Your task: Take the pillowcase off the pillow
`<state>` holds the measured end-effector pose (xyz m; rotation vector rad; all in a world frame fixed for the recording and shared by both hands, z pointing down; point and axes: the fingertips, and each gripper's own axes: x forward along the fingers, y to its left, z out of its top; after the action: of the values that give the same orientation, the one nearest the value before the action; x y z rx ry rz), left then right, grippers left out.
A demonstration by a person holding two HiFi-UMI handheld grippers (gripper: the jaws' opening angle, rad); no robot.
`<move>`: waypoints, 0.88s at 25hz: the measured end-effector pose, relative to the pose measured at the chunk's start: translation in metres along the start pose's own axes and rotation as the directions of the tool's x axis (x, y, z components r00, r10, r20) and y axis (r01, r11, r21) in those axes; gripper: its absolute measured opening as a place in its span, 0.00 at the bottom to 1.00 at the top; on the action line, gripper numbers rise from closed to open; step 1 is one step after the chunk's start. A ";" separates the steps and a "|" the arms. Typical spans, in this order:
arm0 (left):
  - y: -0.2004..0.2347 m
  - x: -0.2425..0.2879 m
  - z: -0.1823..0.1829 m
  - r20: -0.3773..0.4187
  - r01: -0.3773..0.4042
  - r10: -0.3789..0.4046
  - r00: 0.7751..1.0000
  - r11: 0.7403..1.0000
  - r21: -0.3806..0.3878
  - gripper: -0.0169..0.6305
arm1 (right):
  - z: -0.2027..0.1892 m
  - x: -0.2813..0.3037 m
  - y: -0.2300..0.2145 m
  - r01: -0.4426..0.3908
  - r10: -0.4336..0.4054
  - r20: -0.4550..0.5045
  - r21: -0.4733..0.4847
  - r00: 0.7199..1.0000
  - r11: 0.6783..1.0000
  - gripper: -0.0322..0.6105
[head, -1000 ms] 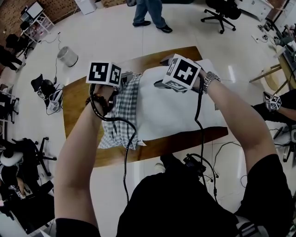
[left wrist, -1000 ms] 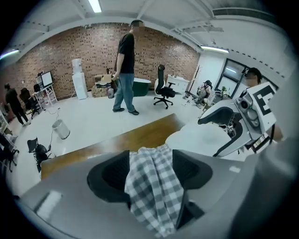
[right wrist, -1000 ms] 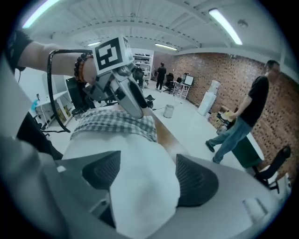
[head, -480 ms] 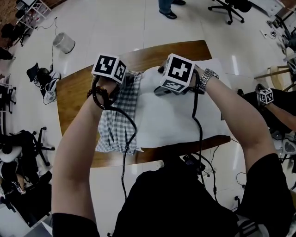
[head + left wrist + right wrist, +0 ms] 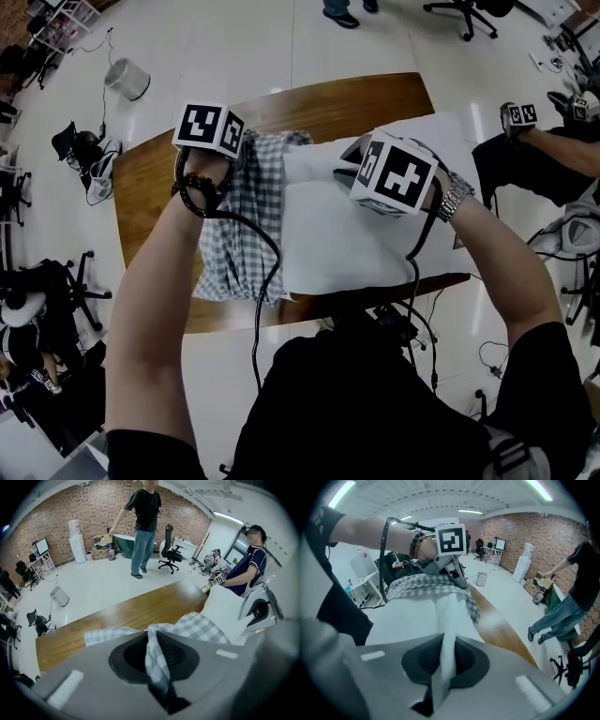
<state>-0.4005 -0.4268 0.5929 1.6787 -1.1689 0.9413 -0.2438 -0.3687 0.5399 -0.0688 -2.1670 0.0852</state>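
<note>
Left tongs (image 5: 157, 663) had just snapped shut and were clamped on a pinched-up fold of the checked pillowcase (image 5: 246, 220). In the left gripper view you could see the gingham squeezed right between the pads. The case was bunched over the left end of the pillow (image 5: 337, 244), which lay on the wooden surface (image 5: 150, 192), so most of the pillow was already bare white off to the right. Over there the right tongs (image 5: 443, 667) had just closed too, biting a raised ridge of the white pillow fabric near its far edge, close beside the left ones.

My read: right side anchoring the pillow, left side set to drag the case off leftward. Stuff that'd worry me from here:

- Both grips were on thin folds of cloth. A hard tug could pull either one straight out of the pads.
- Couldn't tell if the left pinch caught only the case or the pillow skin under it too. If both, pulling would just haul the whole pillow along.
- The pillow's right end looked to hang a bit over the surface's right edge. If it got shoved that way, it might slide off.
- The black cable (image 5: 274, 253) from the left tongs lay across the case and could snag in the bunched cloth.
</note>
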 end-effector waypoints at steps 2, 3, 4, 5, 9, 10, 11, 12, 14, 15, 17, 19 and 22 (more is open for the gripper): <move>0.002 -0.003 0.000 0.011 -0.012 0.012 1.000 1.000 -0.014 0.08 | -0.002 -0.015 0.008 0.024 -0.024 0.012 -0.004 1.000 1.000 0.07; 0.005 -0.004 0.001 0.016 -0.020 0.020 1.000 1.000 -0.019 0.08 | -0.002 -0.020 0.011 0.033 -0.032 0.015 -0.008 0.999 0.999 0.07; 0.008 -0.007 0.002 0.019 -0.030 0.030 0.999 0.999 -0.022 0.08 | -0.002 -0.026 0.012 0.042 -0.042 0.019 -0.013 0.999 0.999 0.07; 0.012 -0.011 0.003 0.022 -0.041 0.041 0.999 0.999 -0.023 0.08 | 0.000 -0.031 0.013 0.053 -0.052 0.024 -0.016 0.998 0.998 0.07; 0.027 -0.025 -0.001 0.028 -0.068 0.069 0.997 0.997 -0.043 0.08 | 0.004 -0.045 0.022 0.092 -0.090 0.042 -0.032 0.995 0.995 0.07; 0.029 -0.025 -0.004 0.031 -0.074 0.076 0.997 0.996 -0.051 0.08 | 0.002 -0.046 0.023 0.101 -0.099 0.044 -0.038 0.994 0.994 0.07; 0.031 -0.025 -0.006 0.036 -0.081 0.084 0.996 0.995 -0.058 0.08 | 0.000 -0.047 0.024 0.110 -0.108 0.044 -0.043 0.993 0.993 0.07; 0.035 -0.027 -0.009 0.040 -0.091 0.093 0.995 0.994 -0.064 0.08 | -0.001 -0.049 0.025 0.116 -0.114 0.043 -0.046 0.993 0.992 0.07; 0.044 -0.037 -0.015 0.044 -0.111 0.114 0.992 0.991 -0.075 0.08 | 0.001 -0.054 0.028 0.124 -0.122 0.036 -0.046 0.992 0.991 0.07; 0.051 -0.044 -0.018 0.044 -0.119 0.123 0.991 0.989 -0.085 0.08 | 0.004 -0.056 0.029 0.125 -0.123 0.033 -0.044 0.992 0.991 0.07; 0.063 -0.054 -0.024 0.041 -0.133 0.138 0.990 0.985 -0.108 0.08 | 0.007 -0.061 0.029 0.123 -0.122 0.030 -0.035 0.992 0.992 0.07; 0.074 -0.057 -0.031 0.035 -0.158 0.164 0.986 0.979 -0.125 0.07 | 0.004 -0.064 0.026 0.125 -0.124 0.027 -0.027 0.992 0.992 0.07; 0.100 -0.064 -0.048 0.019 -0.219 0.224 0.974 0.964 -0.149 0.05 | 0.000 -0.063 0.022 0.142 -0.142 0.013 -0.020 0.990 0.990 0.07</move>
<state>-0.5186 -0.3817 0.5735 1.4743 -1.4376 0.9399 -0.2076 -0.3519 0.4860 0.0747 -2.1782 -0.0190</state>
